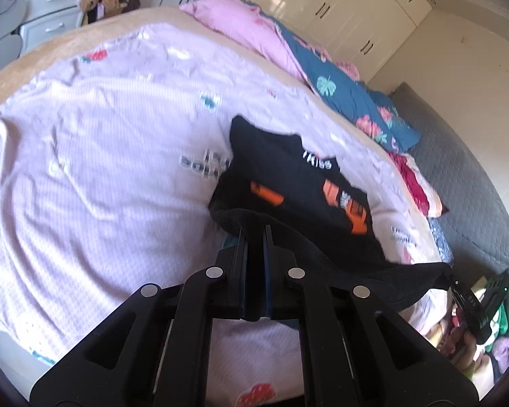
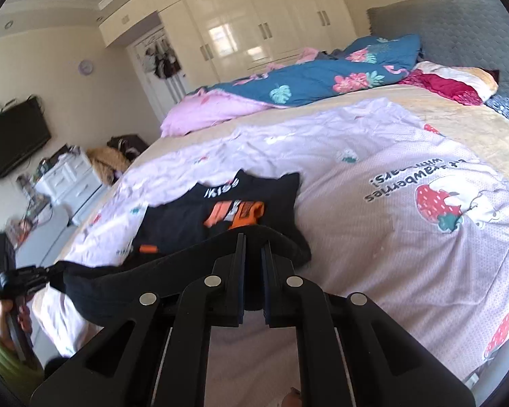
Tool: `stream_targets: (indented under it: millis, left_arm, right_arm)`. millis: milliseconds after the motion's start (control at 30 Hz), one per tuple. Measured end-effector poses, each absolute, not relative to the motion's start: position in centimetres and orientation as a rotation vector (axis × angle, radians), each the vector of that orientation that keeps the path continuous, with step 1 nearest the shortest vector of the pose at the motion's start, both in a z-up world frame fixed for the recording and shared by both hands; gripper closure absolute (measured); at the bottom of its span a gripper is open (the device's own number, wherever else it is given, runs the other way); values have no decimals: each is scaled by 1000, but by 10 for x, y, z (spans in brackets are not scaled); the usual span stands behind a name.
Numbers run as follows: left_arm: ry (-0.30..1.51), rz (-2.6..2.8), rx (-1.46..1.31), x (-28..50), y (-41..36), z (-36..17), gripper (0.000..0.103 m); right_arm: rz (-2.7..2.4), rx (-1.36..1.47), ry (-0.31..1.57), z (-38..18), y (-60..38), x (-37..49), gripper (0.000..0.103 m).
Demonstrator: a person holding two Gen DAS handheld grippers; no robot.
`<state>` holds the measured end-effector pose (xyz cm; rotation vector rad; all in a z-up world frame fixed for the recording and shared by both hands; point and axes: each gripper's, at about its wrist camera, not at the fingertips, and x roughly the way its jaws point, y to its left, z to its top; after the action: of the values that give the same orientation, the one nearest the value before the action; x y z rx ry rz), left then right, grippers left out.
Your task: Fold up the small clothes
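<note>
A small black garment (image 1: pixel 288 176) with orange print and white letters lies on the pale pink strawberry-print sheet (image 1: pixel 101 156). Its near hem is raised off the bed and stretched between both grippers. My left gripper (image 1: pixel 253 229) is shut on one corner of that hem. In the right wrist view the same black garment (image 2: pixel 193 217) lies ahead, and my right gripper (image 2: pixel 253 239) is shut on the other corner. Each view shows the opposite gripper at its edge: the right gripper (image 1: pixel 458 286) and the left gripper (image 2: pixel 45 273), both pinching the hem.
A blue floral quilt (image 2: pixel 308 81) and pink blanket (image 2: pixel 203 112) are bunched at the far side of the bed. A grey headboard (image 2: pixel 458 27), red cloth (image 2: pixel 451 90), white wardrobe (image 2: pixel 241 30), wall television (image 2: pixel 13 142) and white drawers (image 2: pixel 68 176) surround the bed.
</note>
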<state>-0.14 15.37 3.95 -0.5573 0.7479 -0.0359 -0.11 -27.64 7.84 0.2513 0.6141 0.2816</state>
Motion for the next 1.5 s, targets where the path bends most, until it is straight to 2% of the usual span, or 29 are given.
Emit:
stream_targets:
  millis: [300, 633, 967, 1500]
  left_arm:
    - [652, 41, -539, 35, 149, 65, 101]
    - [603, 85, -511, 77, 148, 77, 101]
    - [639, 126, -494, 138, 153, 57, 101]
    - [729, 146, -464, 197, 159, 0, 101]
  right_arm:
    - [224, 324, 579, 96, -274, 35, 96]
    - [129, 261, 541, 104, -257, 73, 96]
    - [75, 227, 582, 85, -246, 131, 96]
    - [16, 214, 705, 19, -235, 200, 95]
